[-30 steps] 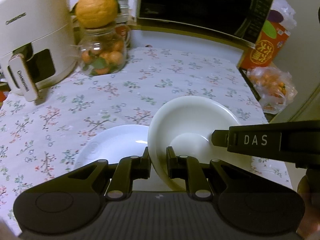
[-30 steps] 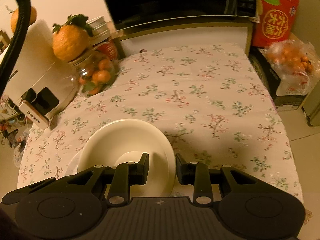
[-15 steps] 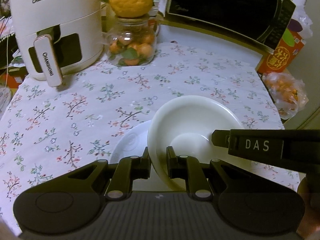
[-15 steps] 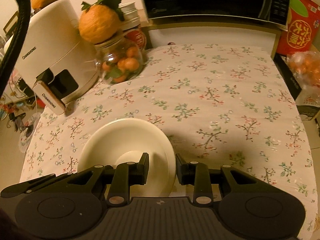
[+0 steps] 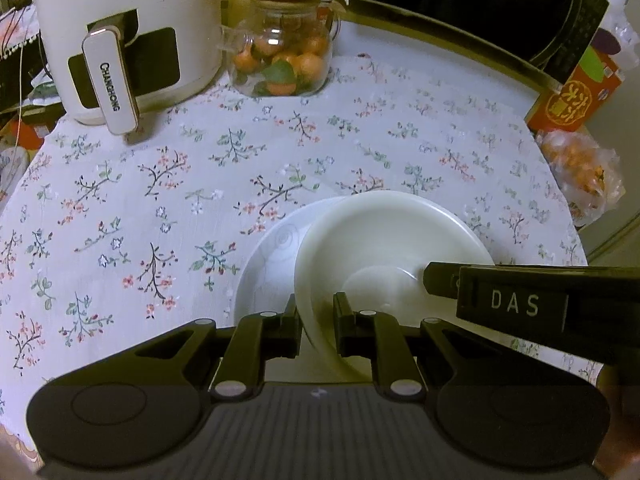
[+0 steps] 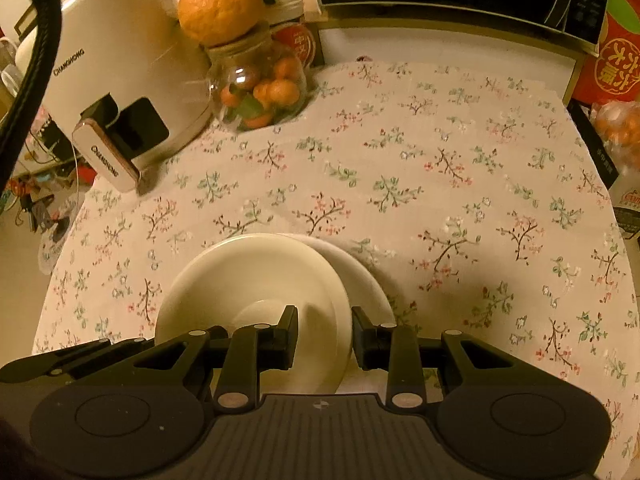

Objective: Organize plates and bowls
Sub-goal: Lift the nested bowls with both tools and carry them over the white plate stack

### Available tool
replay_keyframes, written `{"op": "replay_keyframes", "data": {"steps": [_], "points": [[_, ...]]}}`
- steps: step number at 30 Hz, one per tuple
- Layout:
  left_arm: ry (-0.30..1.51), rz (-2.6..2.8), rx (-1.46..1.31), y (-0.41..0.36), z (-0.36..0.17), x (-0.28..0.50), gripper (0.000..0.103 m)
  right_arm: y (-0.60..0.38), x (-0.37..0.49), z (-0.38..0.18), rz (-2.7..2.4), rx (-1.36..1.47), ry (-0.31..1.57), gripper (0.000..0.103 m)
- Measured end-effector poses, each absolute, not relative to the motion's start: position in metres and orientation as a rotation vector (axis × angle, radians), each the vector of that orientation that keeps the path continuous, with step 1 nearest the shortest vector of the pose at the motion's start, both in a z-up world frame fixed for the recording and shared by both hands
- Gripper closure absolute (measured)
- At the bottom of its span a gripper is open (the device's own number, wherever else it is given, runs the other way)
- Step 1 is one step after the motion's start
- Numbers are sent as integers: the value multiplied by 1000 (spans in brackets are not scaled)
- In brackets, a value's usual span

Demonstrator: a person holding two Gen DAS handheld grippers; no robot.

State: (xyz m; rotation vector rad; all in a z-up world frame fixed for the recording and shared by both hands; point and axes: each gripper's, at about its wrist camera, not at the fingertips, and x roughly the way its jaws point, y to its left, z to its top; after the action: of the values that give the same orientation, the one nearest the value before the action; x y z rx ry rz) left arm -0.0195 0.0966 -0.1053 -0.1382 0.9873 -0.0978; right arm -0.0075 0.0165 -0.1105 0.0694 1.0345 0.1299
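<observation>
A white bowl [image 5: 392, 236] is held above a white plate [image 5: 272, 256] that lies on the flowered tablecloth. My left gripper [image 5: 318, 330] is shut on the bowl's left rim. My right gripper [image 6: 325, 338] is shut on the bowl's right rim [image 6: 344, 320]; its finger shows in the left wrist view [image 5: 516, 304]. In the right wrist view the bowl [image 6: 248, 280] covers most of the plate [image 6: 360, 276], which shows to its right.
A white air fryer [image 5: 120, 36] stands at the back left, next to a glass jar of small oranges [image 5: 282, 56] with a big orange on top. A black microwave [image 5: 472, 4] is at the back. A red box [image 5: 576, 92] and a bag of oranges [image 5: 580, 176] are at the right.
Both grippers have carried the bowl to the right, and it now sits over the plate. The plate has gone from the bowl's left to mostly under it.
</observation>
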Motion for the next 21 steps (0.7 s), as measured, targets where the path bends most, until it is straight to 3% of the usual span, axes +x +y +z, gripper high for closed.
{"op": "replay_keyframes", "data": {"steps": [21], "points": [[1021, -100, -155, 98, -114, -15, 88, 14, -7, -121, 120, 120, 1096, 74]]}}
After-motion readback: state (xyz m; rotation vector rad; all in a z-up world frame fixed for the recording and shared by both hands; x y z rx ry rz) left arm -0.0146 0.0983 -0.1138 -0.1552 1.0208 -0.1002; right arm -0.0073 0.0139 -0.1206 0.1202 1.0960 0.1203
